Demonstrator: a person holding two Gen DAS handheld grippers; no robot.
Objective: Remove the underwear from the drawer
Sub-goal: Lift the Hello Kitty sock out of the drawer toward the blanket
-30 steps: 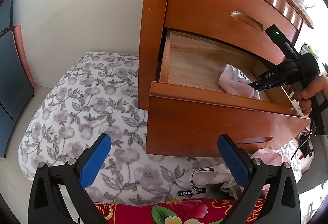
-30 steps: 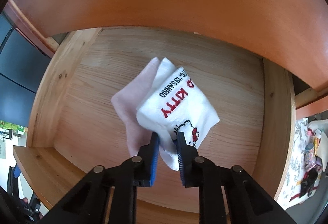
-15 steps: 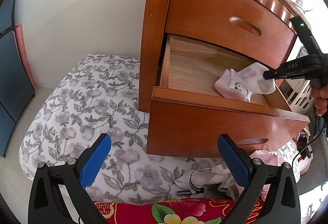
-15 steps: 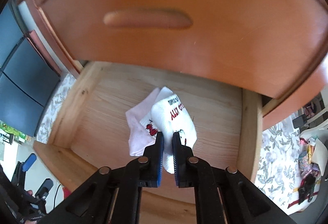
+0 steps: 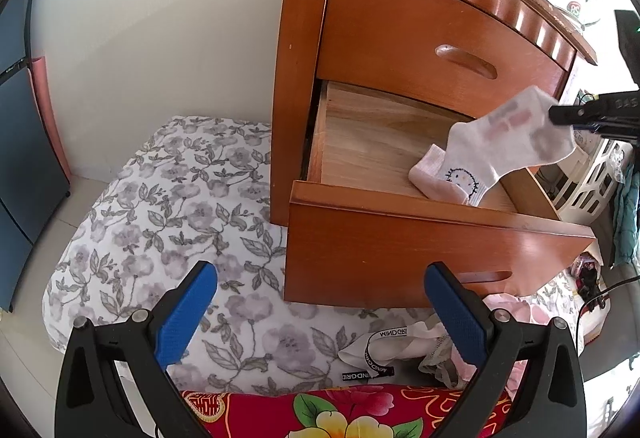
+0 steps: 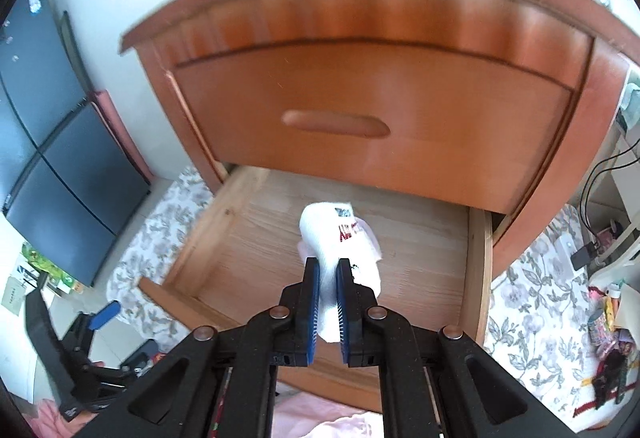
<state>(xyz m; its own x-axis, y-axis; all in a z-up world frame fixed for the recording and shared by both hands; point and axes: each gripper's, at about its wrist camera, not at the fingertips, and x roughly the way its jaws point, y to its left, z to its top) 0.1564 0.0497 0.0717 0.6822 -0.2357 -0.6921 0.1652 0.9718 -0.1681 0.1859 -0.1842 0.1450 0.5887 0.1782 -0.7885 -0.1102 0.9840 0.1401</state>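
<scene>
Right claw (image 6: pixel 328 302) pinches the white underwear (image 5: pixel 508 141) above the open drawer (image 5: pixel 400 238)

Its blue pads are nearly together with the cloth clamped between them; the garment hangs in the air over the drawer's wooden floor, its lower pink edge near the front board; the left claw (image 5: pixel 320 314) stands wide open and empty, over the floral bed cover (image 5: pixel 168 213) beside the wooden nightstand (image 5: pixel 304 77).
</scene>
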